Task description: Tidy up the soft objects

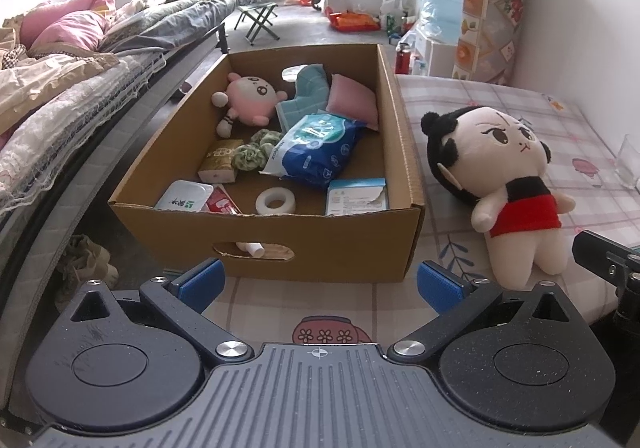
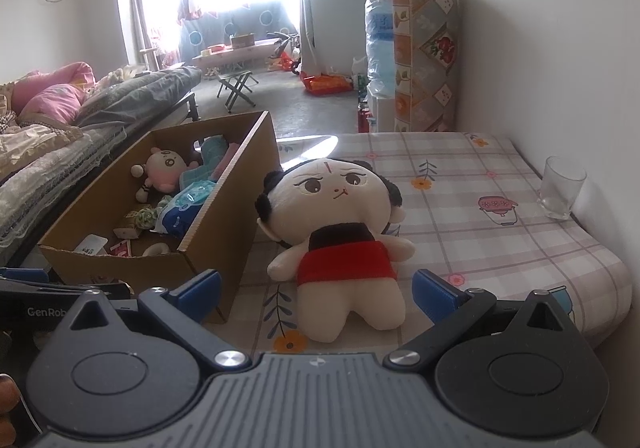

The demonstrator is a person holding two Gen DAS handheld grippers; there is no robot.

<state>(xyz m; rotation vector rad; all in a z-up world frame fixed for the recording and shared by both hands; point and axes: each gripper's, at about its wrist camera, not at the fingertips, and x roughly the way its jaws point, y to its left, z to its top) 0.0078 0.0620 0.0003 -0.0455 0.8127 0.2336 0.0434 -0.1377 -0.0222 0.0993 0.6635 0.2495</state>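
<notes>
A plush doll [image 2: 340, 232] with a cream face, black hair buns and a red top lies on its back on a surface covered by a pink checked cloth [image 2: 500, 248] printed with flowers and pots. Its long axis runs away from the cameras: the head points toward the far wall and the two stubby legs point back toward the grippers. It sits just beside the right wall of an open cardboard box [image 1: 404, 152], without clearly touching it.

The box holds a pink plush toy [image 1: 250, 96], a folded teal cloth [image 1: 306, 92], a small pink pillow [image 1: 354, 100], a blue and green tissue pack [image 1: 316, 148] with writing too small to read, a green scrunchie [image 1: 252, 156], a roll of white tape [image 1: 276, 202] and a few small packets with unreadable print.

The left gripper [image 1: 320, 284] hovers before the box's near wall, its blue-padded jaws spread wide apart and holding nothing. The right gripper [image 2: 316, 288] faces the doll's legs, its jaws likewise wide apart and empty. In the right wrist view, part of the left gripper shows at the left edge with the letters "GenRob" readable.

A clear glass [image 2: 562, 186] stands near the wall, well apart from the doll. A bed with pink pillows [image 1: 68, 28] lies to the left.
</notes>
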